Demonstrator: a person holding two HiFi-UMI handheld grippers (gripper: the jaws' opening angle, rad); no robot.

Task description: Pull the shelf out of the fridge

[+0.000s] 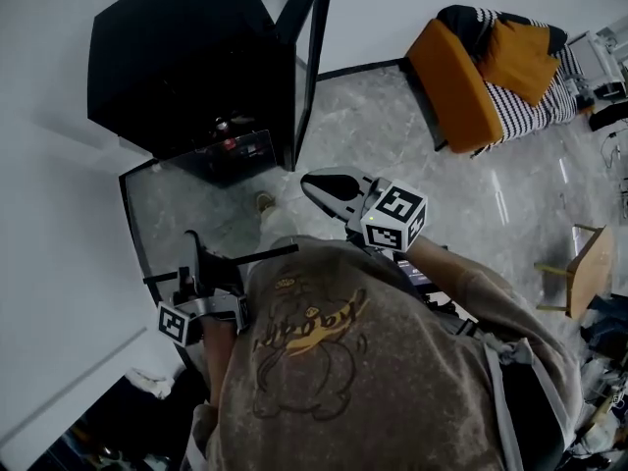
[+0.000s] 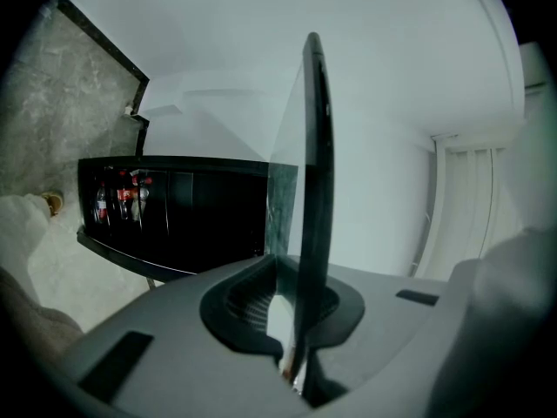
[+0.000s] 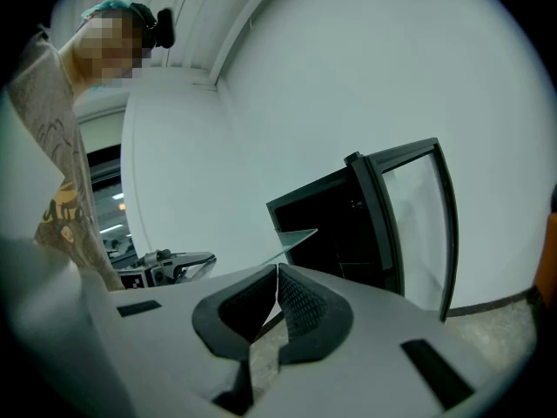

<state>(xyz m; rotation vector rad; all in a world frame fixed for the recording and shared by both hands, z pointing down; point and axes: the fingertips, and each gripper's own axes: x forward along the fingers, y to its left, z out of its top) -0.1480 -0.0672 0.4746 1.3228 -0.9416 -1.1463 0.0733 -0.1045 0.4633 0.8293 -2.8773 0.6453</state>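
A black mini fridge (image 1: 177, 67) stands against the white wall with its glass door (image 1: 306, 57) swung open; bottles (image 1: 226, 129) show low inside. The glass shelf (image 1: 186, 204), a clear pane with a dark rim, is outside the fridge, in front of it. My left gripper (image 1: 196, 268) is shut on its near rim. In the left gripper view the shelf (image 2: 315, 172) stands edge-on between the pads of my left gripper (image 2: 291, 320), with the fridge (image 2: 191, 225) behind. My right gripper (image 1: 314, 186) hovers right of the shelf, shut and empty (image 3: 277, 273).
An orange armchair (image 1: 461, 86) with a striped blanket sits at the back right. A wooden stool (image 1: 589, 263) and clutter are at the far right. One shoe (image 1: 265, 202) shows on the marble floor below the shelf.
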